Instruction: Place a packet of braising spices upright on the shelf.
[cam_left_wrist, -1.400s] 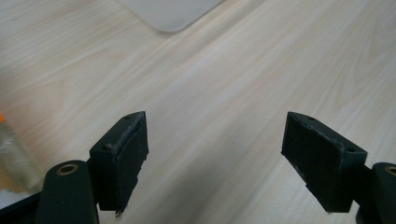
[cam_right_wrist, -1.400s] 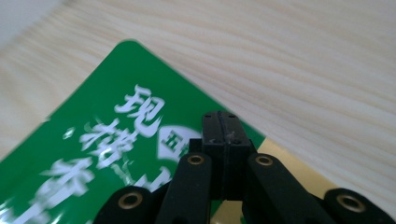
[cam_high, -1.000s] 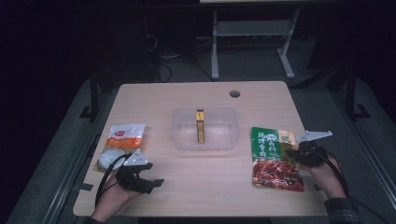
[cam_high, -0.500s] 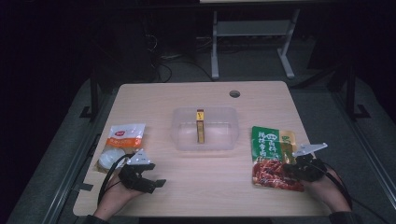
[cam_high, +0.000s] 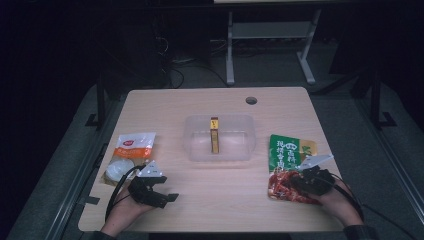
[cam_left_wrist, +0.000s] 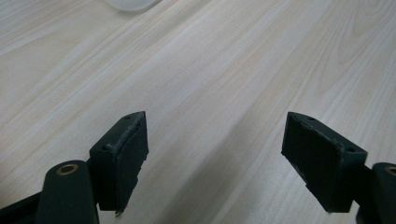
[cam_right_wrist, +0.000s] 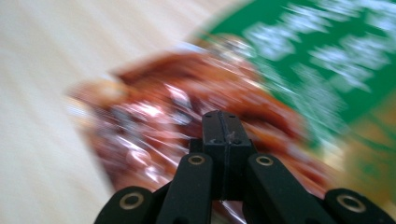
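A green and red snack packet lies flat at the table's right side. My right gripper hovers over its red lower half, pointing left. In the right gripper view its jaws are pressed together with nothing between them, and the blurred packet lies just beyond the tips. My left gripper rests near the front left of the table. It stands open over bare wood, with nothing between its black pads.
A clear plastic container stands at mid-table with a yellow and brown stick pack upright in it. A white and orange packet lies at the left, behind my left gripper. A cable hole sits at the table's far side.
My right gripper has slid left and toward the near edge, from the packet's right edge onto its red lower part. The left gripper has stayed put.
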